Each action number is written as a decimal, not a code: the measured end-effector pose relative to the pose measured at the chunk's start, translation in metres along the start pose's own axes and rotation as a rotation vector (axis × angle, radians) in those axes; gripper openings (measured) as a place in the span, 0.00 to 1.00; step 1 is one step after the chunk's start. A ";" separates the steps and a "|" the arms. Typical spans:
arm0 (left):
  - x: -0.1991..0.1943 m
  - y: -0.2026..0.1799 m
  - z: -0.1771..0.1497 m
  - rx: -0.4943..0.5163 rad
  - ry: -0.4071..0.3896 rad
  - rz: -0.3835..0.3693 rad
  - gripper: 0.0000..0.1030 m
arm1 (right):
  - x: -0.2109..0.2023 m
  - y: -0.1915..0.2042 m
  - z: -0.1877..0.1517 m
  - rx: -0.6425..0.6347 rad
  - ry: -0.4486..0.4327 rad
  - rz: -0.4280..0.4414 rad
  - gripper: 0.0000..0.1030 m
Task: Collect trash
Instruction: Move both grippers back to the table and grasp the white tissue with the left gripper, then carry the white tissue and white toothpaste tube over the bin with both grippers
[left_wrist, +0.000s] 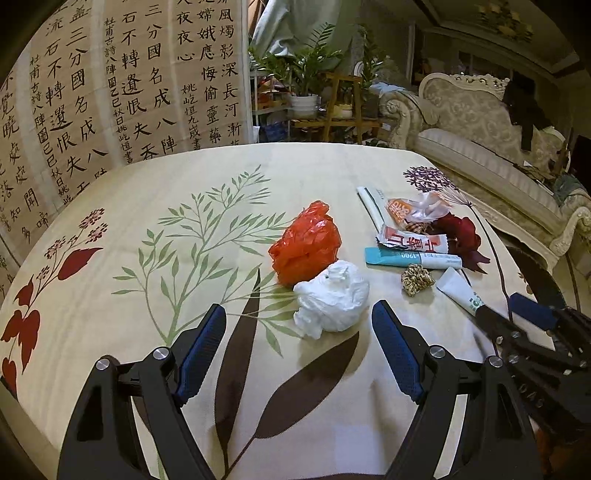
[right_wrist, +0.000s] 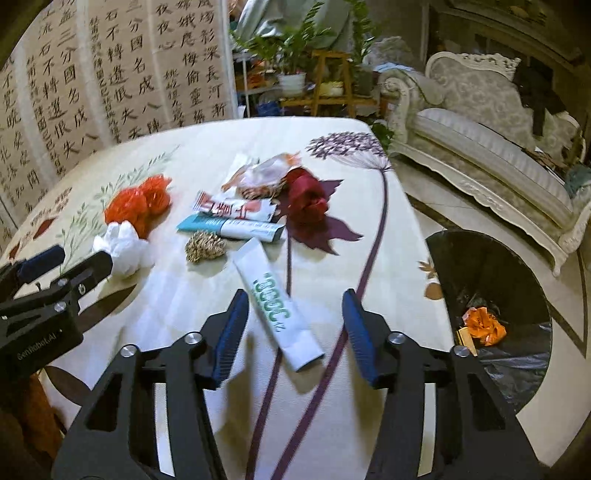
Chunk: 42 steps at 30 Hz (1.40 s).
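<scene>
- Floral tablecloth covers our table, with a calligraphy screen and a pale sofa behind.
- Our left gripper is spread wide, holding nothing; a crumpled white tissue lies just ahead between its fingertips, touching an orange plastic bag beyond.
- Our right gripper is also spread, a white tube lying between its fingers.
- Further ahead sit wrappers, a teal tube and a red cloth flower.
- Right of it, a black-lined bin holds orange trash.
</scene>
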<state>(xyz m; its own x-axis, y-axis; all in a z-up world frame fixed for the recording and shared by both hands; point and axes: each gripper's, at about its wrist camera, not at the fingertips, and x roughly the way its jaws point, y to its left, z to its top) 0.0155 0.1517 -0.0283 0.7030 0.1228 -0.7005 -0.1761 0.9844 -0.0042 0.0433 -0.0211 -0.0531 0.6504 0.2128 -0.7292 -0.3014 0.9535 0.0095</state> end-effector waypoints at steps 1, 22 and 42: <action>0.001 0.000 0.000 0.000 0.002 -0.003 0.76 | 0.001 0.000 0.000 -0.002 0.004 0.001 0.38; 0.015 -0.013 0.000 0.050 0.055 -0.060 0.36 | -0.003 -0.007 -0.003 0.040 -0.013 0.036 0.12; -0.013 -0.029 -0.009 0.076 0.006 -0.118 0.27 | -0.022 -0.024 -0.007 0.085 -0.057 0.022 0.10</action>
<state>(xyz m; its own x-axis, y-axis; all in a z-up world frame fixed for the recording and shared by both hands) 0.0050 0.1207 -0.0259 0.7116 0.0053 -0.7026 -0.0396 0.9987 -0.0326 0.0312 -0.0499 -0.0422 0.6833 0.2438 -0.6883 -0.2576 0.9625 0.0852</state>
